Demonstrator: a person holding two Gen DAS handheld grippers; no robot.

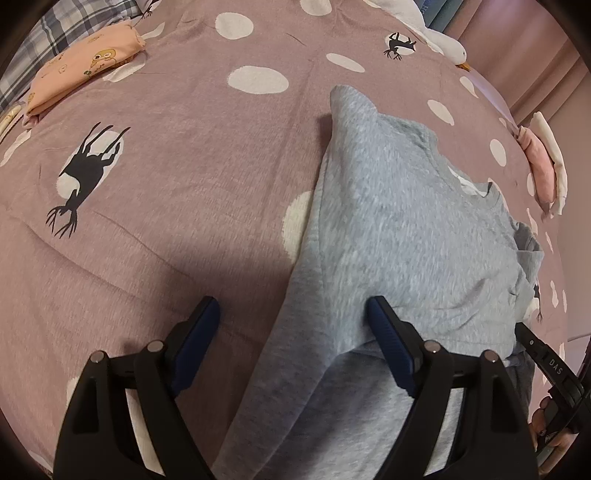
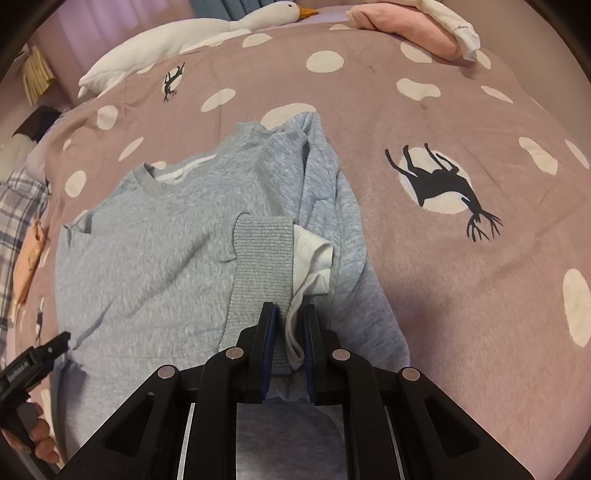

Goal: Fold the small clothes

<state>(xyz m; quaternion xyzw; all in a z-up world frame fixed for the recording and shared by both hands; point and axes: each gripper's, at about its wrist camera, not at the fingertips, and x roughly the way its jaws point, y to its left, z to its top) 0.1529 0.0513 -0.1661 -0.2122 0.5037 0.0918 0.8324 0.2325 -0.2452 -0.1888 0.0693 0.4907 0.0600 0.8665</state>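
Observation:
A light grey sweatshirt (image 1: 399, 221) lies partly folded on the mauve dotted bedsheet (image 1: 177, 155), its neck toward the right of the left wrist view. My left gripper (image 1: 293, 325) stands open over the sweatshirt's left edge. One finger is over the sheet, the other over the grey cloth, and nothing is pinched. In the right wrist view my right gripper (image 2: 289, 314) is shut on the grey ribbed hem (image 2: 258, 258) together with a white inner layer (image 2: 314, 258), folded back over the sweatshirt (image 2: 147, 258). The left gripper (image 2: 44, 354) shows at the lower left there.
A folded peach garment (image 1: 85, 62) lies at the far left by plaid fabric (image 1: 55, 33). Folded pink and white clothes (image 2: 417, 29) sit at the far right. A white goose plush (image 2: 177, 40) lies along the back edge. Deer prints (image 2: 443, 184) mark the sheet.

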